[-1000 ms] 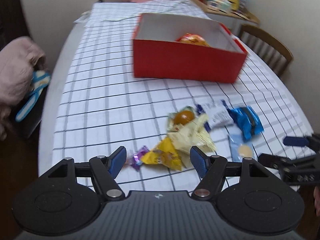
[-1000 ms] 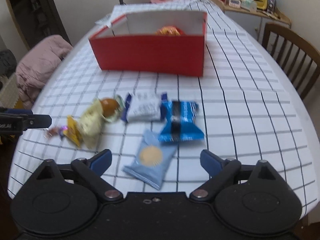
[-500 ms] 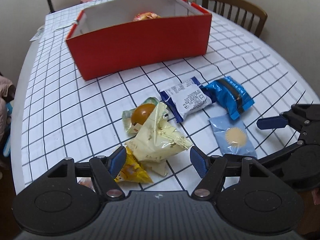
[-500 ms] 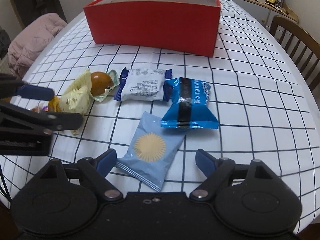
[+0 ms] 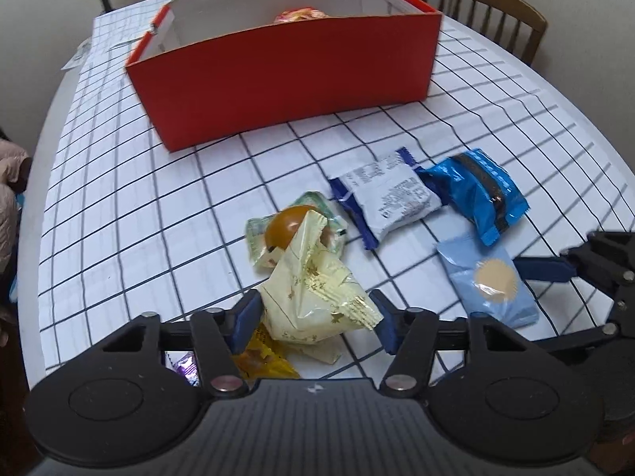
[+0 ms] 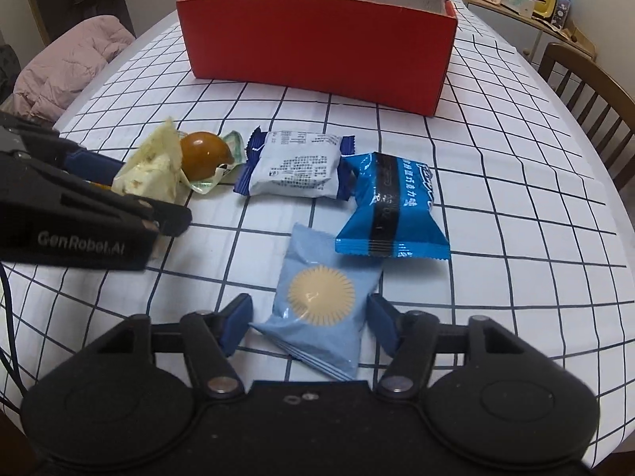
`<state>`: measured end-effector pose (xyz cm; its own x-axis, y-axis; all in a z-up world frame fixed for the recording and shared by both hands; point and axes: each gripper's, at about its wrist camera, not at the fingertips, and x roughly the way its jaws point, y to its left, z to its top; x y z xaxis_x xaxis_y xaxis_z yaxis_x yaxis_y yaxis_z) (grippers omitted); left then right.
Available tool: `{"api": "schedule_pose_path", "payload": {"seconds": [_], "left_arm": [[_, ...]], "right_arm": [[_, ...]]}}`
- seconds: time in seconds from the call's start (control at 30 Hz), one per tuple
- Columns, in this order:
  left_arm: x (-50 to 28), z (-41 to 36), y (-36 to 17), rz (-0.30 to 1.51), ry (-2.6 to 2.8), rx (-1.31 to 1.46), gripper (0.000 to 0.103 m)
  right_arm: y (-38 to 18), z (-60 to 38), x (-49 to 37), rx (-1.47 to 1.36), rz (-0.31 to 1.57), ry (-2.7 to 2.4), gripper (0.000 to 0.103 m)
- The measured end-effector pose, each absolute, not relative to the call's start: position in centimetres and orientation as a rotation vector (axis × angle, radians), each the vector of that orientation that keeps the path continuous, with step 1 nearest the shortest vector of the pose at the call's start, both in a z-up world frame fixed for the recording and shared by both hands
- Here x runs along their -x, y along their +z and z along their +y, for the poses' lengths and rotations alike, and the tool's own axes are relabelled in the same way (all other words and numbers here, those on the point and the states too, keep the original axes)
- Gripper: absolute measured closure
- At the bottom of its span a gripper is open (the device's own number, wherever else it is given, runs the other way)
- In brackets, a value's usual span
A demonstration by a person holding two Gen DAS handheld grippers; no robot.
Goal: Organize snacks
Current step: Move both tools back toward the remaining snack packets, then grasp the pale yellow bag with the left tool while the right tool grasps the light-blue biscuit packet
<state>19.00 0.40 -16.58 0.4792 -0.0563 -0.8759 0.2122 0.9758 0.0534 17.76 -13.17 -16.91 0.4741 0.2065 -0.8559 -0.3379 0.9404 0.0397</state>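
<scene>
Red cardboard box [image 5: 285,67] with a white inside sits open at the far side of the surface [image 6: 516,206], which wears a white cloth with a dark grid. One orange-wrapped snack [image 5: 299,15] shows inside the box.

My left tongs [image 5: 315,321] point down at a crinkled pale yellow wrapper with gold specks [image 5: 313,297]. Their blue pads stand on either side of it and are closing in; the left pad seems to touch it, while the right pad looks just short of it. A small yellow-orange packet [image 5: 260,359] lies under the wrapper, and a purple foil sweet [image 5: 184,365] peeks out beside it. Just beyond is a clear green-edged pack holding a round brown cake [image 5: 291,224].

My right tongs [image 6: 307,323] are set around the near end of a flat light blue packet printed with a cream sunburst disc [image 6: 321,297]. Its pads are closing too, with the packet between them and a thin gap on each side.

Beyond that packet lie a white pillow packet with navy ends [image 6: 295,168] and, touching it on the right, a bright blue pillow packet with a black band [image 6: 391,212]. A wooden chair [image 6: 587,91] stands at the right edge, and a pink quilted garment [image 6: 63,63] is heaped at the left.
</scene>
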Motion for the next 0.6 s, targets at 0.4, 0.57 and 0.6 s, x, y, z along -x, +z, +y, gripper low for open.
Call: {"api": "schedule_pose_path", "payload": {"seconds": [0.4, 0.57, 0.6], "left_arm": [[-18.4, 2.6, -15.5, 1.048, -0.116, -0.042, 0.074], [-17.5, 3.0, -14.3, 1.044, -0.108, -0.016, 0.074], [-17.3, 3.0, -14.0, 1.044, -0.108, -0.011, 0.074]], "right_arm": [[-15.6, -14.5, -16.3, 0.048, 1.032, 0.347, 0.046], [-14.0, -14.9, -15.2, 0.033, 1.014, 0.367, 0.046], [-13.6, -15.0, -15.0, 0.034, 1.011, 0.368, 0.046]]}}
